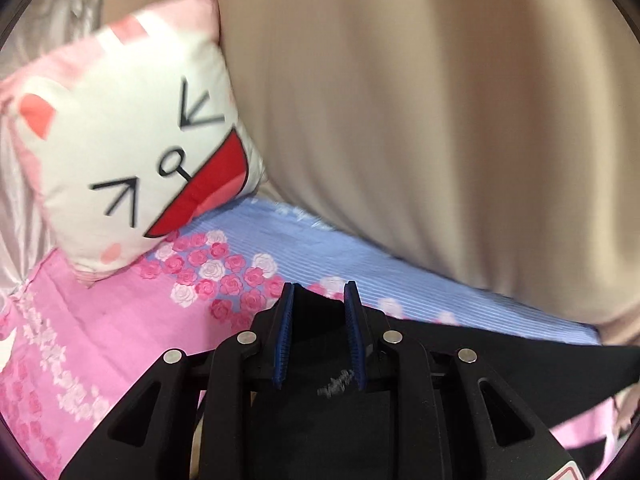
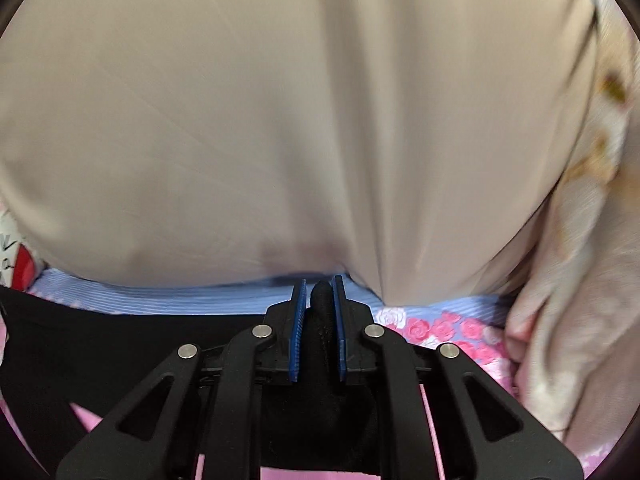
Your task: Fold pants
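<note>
Pants (image 2: 120,332) black, stretched taut | both tongs seemingly pinching edge

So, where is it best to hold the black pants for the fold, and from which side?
At the top edge, one corner per gripper, coming from the near side. The black pants hang taut between the left gripper and right gripper, so the edge stays straight.

Both views are evenly and softly lit, without glare or hard shadows. Motion blur smears the large beige fabric backdrop (image 2: 280,100) and the white cat-face cushion (image 1: 132,168). Fisheye bending curves the edges, and dark vignette fills the corners. The black gripper frames stay sharp.
</note>
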Demonstrator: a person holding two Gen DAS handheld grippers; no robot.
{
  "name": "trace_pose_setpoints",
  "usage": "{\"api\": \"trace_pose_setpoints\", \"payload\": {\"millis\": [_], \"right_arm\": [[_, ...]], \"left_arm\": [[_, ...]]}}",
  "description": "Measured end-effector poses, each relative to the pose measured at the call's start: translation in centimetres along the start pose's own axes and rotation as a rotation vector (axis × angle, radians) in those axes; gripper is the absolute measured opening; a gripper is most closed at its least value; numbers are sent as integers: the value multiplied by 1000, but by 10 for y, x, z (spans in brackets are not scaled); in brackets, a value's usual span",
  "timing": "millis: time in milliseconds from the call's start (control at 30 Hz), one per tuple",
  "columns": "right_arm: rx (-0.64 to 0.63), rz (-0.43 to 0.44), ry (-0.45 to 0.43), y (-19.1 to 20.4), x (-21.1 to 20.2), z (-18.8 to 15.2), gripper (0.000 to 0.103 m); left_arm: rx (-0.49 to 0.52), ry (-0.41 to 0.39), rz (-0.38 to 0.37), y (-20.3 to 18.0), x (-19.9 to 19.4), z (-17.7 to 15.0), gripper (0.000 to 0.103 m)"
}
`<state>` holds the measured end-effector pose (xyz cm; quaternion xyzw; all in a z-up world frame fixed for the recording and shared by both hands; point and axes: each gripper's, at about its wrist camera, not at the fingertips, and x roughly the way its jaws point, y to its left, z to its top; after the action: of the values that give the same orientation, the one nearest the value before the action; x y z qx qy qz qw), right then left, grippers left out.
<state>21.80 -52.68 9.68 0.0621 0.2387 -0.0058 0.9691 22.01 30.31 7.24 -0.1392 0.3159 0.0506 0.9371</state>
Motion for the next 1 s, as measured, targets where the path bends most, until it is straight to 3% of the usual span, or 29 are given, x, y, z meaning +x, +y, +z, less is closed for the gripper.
{"api": "trace_pose_setpoints", "payload": {"millis": [167,233,300,400,467,500,567,600,633,667,867,1000], "right_arm": [[-23,45,-97,-4,-85,-16,12],[-21,49,-106,-11,-115,-35,12],[-15,54,-64,-25,-132,-65,12],[-44,32,37,-31,-137,-112,12],[-50,9,111,-37,-132,-145,12],[-36,-1,131,-39,-136,-160,12],[3,-17,147,-44,-138,-180,12],[40,-22,139,-50,-140,-188,12],[69,-21,131,-54,-141,-192,12],[108,-22,113,-60,-142,-196,12],[167,-17,78,-64,-153,-197,12],[183,-25,66,-65,-158,-198,12]], "left_arm": [[41,-53,-30,9,-91,-38,23],[64,-67,54,19,-122,-61,9],[82,-66,122,36,-132,-76,9],[63,56,216,67,-130,-107,10],[103,125,343,75,-120,-129,10],[143,144,373,71,-114,-139,10],[135,176,317,65,-105,-150,21],[124,207,279,59,-96,-154,43],[113,234,258,50,-84,-158,71],[115,240,253,45,-75,-161,80],[117,303,257,22,-26,-175,82],[122,384,346,29,4,-188,81]]}}
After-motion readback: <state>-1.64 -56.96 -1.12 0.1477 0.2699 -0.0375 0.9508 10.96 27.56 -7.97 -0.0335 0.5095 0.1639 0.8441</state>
